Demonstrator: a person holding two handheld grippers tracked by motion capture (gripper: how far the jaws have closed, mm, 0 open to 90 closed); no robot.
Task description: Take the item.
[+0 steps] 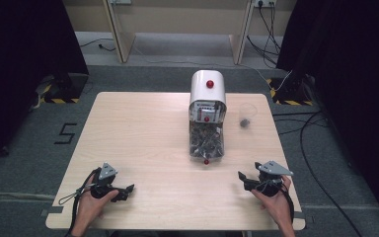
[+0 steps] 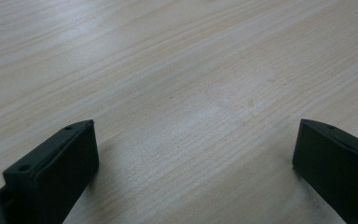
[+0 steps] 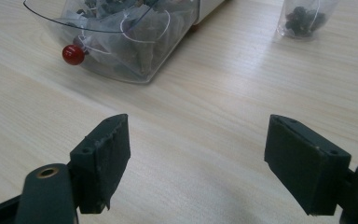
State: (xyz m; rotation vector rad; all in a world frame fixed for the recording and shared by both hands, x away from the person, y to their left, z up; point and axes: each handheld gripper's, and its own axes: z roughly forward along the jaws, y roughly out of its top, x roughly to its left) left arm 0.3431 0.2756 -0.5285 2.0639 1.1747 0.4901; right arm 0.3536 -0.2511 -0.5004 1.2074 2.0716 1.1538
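The pale wood-grain table (image 1: 143, 143) looks smooth with a soft sheen. At centre frame, the white glossy plastic dispenser (image 1: 208, 88) carries a clear, shiny plastic drawer (image 3: 121, 46) with a glossy red knob (image 3: 73, 54). The black claw pads (image 3: 103, 158) look matt and slightly rough.

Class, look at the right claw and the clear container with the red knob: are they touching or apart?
Apart. The right gripper view shows bare table between the open right claw and the clear container; the high view agrees.

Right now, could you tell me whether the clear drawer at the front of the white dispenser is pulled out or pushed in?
Pulled out. The clear drawer, stuffed with tea bags, juts toward the person from the white dispenser.
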